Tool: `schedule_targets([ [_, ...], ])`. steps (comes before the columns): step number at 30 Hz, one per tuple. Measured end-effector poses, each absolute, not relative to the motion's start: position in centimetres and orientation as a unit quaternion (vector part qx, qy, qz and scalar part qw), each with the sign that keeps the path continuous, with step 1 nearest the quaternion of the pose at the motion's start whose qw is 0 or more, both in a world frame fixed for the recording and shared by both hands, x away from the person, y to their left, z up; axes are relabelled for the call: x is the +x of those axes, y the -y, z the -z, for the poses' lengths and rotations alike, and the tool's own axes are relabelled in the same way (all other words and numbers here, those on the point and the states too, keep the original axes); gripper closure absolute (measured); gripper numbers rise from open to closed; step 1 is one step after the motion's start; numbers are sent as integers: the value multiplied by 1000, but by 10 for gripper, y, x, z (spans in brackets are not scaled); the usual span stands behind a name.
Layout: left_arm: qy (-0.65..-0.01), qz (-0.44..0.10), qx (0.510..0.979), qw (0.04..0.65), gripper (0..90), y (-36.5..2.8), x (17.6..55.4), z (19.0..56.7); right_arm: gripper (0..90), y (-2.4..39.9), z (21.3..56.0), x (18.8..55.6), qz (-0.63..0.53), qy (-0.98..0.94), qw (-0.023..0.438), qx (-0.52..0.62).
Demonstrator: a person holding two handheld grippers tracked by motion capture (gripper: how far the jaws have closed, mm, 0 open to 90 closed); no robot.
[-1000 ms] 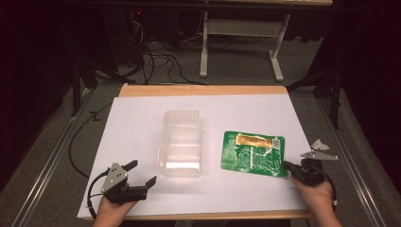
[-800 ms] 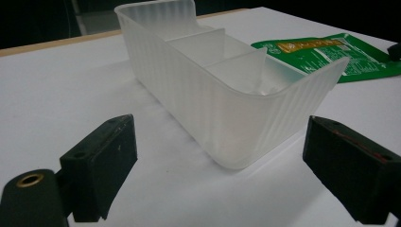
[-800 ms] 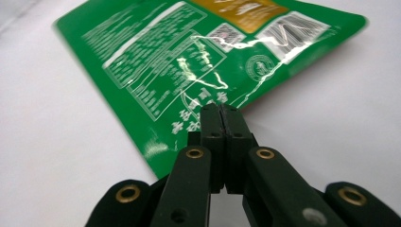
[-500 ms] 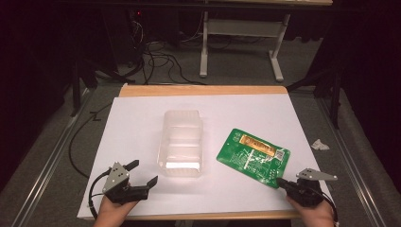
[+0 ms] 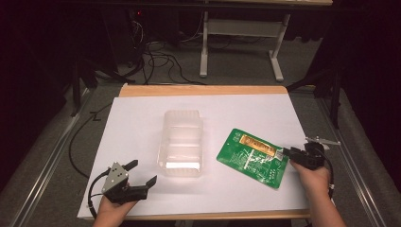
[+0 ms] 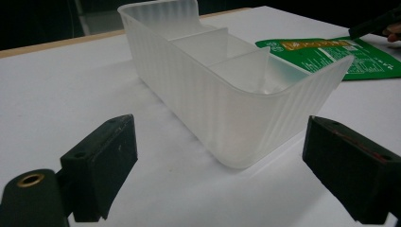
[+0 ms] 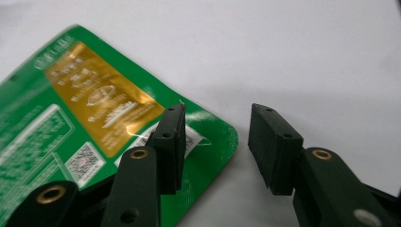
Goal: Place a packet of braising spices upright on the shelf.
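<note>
Right gripper point(image 7: 215, 146) has just spread its fingers, straddling the near corner of the green packet point(image 5: 252, 157), which lies flat just right of the clear bin point(image 5: 181, 142). Looks like pickup's next: pinch that corner. Left gripper point(image 5: 142, 173) idles open, bin-side.

Dim room, light falls mostly on the table point(image 5: 142, 90), wood edge w/ white sheet point(image 5: 142, 123) on top. Grey carpet floor point(image 5: 56, 142). Behind: white desk frame point(image 5: 241, 42), black cables point(image 5: 161, 56) on floor, dark stand legs point(image 5: 78, 80) at left, prob. tripods. Metal rails point(image 5: 42, 165) along both sides.
</note>
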State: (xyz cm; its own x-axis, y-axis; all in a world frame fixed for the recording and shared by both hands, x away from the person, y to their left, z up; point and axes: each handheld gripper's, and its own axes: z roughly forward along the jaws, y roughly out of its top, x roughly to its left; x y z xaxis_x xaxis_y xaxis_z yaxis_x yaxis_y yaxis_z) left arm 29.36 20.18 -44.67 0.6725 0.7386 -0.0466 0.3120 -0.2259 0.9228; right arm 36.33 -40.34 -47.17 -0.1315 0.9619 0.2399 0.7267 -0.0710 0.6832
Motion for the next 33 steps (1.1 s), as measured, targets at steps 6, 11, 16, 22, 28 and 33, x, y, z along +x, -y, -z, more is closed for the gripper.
schedule_targets([
  [6, -346, -208, 758, 513, 117, -203, 293, 447, 900, 408, 470, 357, -371, -676, 162, 616],
  [11, -343, -210, 759, 512, 118, -202, 293, 446, 900, 402, 462, 333, -372, -697, 172, 588],
  [16, -339, -209, 761, 513, 118, -199, 293, 446, 900, 397, 464, 303, -377, -707, 157, 577],
  [22, -337, -208, 763, 511, 118, -197, 293, 446, 900, 372, 464, 250, -380, -737, 128, 545],
  [28, -337, -208, 762, 513, 118, -195, 292, 445, 858, 366, 462, 235, -380, -737, 137, 541],
  [33, -338, -209, 760, 514, 118, -196, 292, 445, 712, 377, 453, 255, -411, -701, 156, 562],
])
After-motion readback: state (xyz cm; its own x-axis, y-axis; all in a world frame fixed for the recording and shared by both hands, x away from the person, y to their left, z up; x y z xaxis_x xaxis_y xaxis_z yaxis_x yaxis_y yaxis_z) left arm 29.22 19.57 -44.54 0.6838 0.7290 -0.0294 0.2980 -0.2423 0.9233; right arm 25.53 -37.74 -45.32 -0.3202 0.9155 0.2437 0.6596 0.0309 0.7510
